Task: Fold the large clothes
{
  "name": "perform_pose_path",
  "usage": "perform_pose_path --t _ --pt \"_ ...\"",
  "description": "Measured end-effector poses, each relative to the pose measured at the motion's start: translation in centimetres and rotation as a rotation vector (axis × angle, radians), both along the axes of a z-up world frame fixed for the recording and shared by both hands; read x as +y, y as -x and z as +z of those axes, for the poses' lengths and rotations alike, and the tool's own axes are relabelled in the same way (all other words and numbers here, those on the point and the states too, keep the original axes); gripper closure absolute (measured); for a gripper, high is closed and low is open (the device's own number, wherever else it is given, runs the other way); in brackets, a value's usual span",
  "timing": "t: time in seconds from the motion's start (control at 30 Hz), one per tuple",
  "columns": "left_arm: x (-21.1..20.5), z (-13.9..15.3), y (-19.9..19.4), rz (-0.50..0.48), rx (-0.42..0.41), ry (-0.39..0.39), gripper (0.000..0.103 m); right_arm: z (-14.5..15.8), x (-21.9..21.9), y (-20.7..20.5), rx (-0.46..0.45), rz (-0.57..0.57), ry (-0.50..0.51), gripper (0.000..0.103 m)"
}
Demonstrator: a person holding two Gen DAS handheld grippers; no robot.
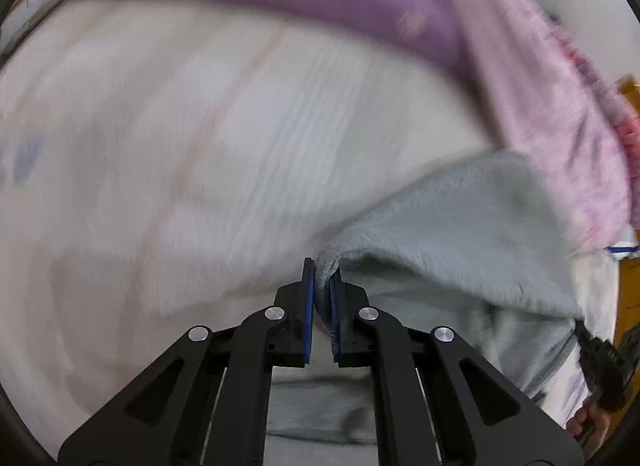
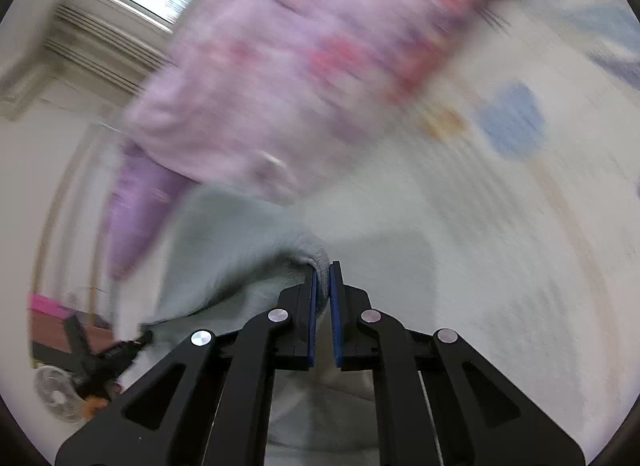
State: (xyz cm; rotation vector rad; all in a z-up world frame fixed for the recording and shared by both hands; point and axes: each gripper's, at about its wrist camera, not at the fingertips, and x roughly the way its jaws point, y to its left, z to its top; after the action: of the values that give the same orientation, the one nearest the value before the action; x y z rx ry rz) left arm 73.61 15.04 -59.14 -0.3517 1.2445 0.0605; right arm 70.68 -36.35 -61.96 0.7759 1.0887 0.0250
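Fleece garment [image 1: 460,217], pale grey-green, hangs above the bed sheet [image 1: 160,145] — an edge pinched by the left hand-held gripper [image 1: 322,286], another by the right hand-held gripper [image 2: 323,282]. Folding looks barely begun. Motion blur smears the pink-purple clothing [image 2: 300,65] behind — its shape unclear.
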Motion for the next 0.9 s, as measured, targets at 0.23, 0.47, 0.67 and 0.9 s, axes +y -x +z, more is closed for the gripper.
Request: perform_pose_path --t 0.23,0.47,0.67,0.9 --pt "0.9 0.9 0.8 0.024 0.027 0.098 0.079 -1.5 -0.2 1.6 0.105 -0.015 -0.025 0.075" --pt "2.9 7.6 2.2 -0.002 -0.081 0.119 0.032 5.5 2.8 -0.1 -0.043 0.169 0.244 0.039" --pt "-0.1 5.5 -3.3 -0.074 -0.056 0.071 0.031 4.1 5.3 -7.6 -0.078 0.283 0.216 0.039" --pt "-7.1 0.3 -7.9 -0.251 -0.002 -0.068 0.030 0.9 9.4 -13.5 -0.052 0.462 0.182 0.039"
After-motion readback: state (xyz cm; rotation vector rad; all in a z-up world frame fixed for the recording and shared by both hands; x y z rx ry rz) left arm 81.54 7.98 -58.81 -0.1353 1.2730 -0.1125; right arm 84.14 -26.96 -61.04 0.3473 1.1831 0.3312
